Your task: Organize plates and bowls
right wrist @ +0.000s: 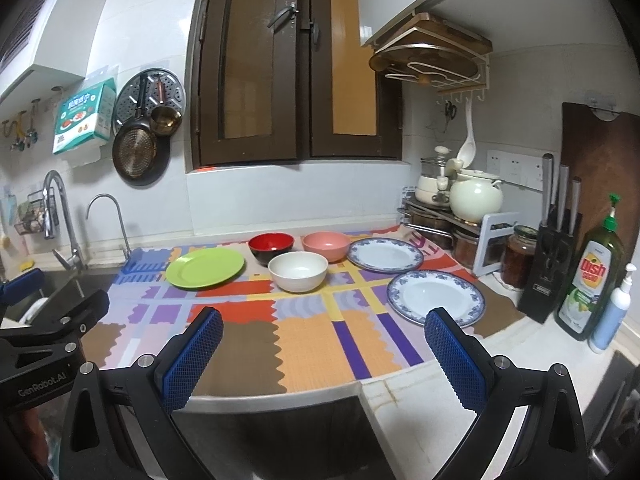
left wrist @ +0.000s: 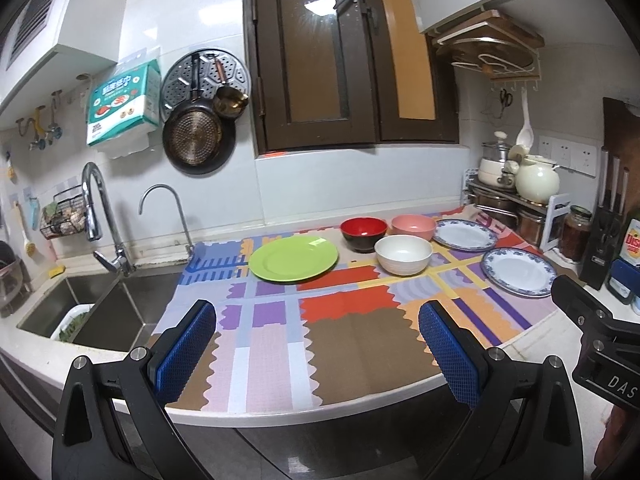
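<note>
On the patterned mat (left wrist: 332, 352) (right wrist: 308, 344) lie a green plate (left wrist: 293, 258) (right wrist: 205, 268), a red-and-black bowl (left wrist: 363, 232) (right wrist: 271, 246), a pink bowl (left wrist: 413, 227) (right wrist: 325, 245), a white bowl (left wrist: 403, 254) (right wrist: 298, 271) and two blue-rimmed white plates, one at the back (left wrist: 465, 234) (right wrist: 385, 255) and one nearer (left wrist: 518, 271) (right wrist: 435, 297). My left gripper (left wrist: 318, 322) is open and empty over the mat's near edge. My right gripper (right wrist: 324, 330) is open and empty, its right finger just short of the near blue plate.
A sink (left wrist: 104, 312) with two taps (left wrist: 100, 220) lies to the left. Pots and a cream pot (right wrist: 476, 196) stand on a rack at the back right, with a jar (right wrist: 518, 256), knife block (right wrist: 554, 256) and dish soap bottle (right wrist: 592, 276). Pans (left wrist: 196, 136) hang on the wall.
</note>
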`<state>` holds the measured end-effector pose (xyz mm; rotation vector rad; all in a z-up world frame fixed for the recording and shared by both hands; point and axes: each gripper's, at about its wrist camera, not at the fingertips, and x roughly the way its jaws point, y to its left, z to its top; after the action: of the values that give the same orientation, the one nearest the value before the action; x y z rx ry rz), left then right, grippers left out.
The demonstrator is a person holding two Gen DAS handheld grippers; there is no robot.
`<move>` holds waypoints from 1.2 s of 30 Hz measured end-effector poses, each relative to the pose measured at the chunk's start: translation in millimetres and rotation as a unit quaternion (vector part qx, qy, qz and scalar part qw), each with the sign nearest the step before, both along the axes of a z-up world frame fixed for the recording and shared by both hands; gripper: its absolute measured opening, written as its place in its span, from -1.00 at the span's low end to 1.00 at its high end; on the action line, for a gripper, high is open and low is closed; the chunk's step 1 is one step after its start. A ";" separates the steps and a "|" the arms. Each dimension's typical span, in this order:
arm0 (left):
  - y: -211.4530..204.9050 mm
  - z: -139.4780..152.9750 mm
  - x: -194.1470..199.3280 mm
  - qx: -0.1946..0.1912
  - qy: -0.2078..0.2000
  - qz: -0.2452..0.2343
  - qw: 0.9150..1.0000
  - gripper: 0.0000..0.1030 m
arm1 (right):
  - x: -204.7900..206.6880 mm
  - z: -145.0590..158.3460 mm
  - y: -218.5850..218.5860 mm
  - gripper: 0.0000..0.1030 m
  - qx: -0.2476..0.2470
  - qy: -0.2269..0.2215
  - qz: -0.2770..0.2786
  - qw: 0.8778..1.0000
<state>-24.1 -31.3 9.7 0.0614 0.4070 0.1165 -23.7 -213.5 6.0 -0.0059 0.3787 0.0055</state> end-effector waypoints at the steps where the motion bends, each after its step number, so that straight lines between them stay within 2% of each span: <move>1: 0.1 -1.7 0.8 0.001 0.003 0.005 1.000 1.00 | 1.9 -1.6 -0.4 0.99 0.000 -0.001 0.004 1.000; 9: 11.8 -13.7 13.2 -0.003 0.020 0.049 0.999 1.00 | 25.6 -13.2 7.4 0.99 0.004 0.014 0.046 0.999; 17: 45.7 -20.3 50.8 -0.001 0.018 0.076 0.997 1.00 | 68.7 -23.3 37.8 0.99 0.005 0.027 0.079 0.997; 29: 131.1 -18.4 159.4 0.004 0.025 0.046 0.999 1.00 | 173.4 -24.9 116.4 0.99 0.014 0.033 0.070 0.997; 36: 175.0 -36.9 217.9 -0.012 0.050 0.034 0.998 1.00 | 227.3 -33.0 162.9 0.99 0.004 0.042 0.046 0.998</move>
<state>193.8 143.6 -27.2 0.0307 0.5098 0.1757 203.7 -50.6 -26.9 -0.0153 0.4614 0.0981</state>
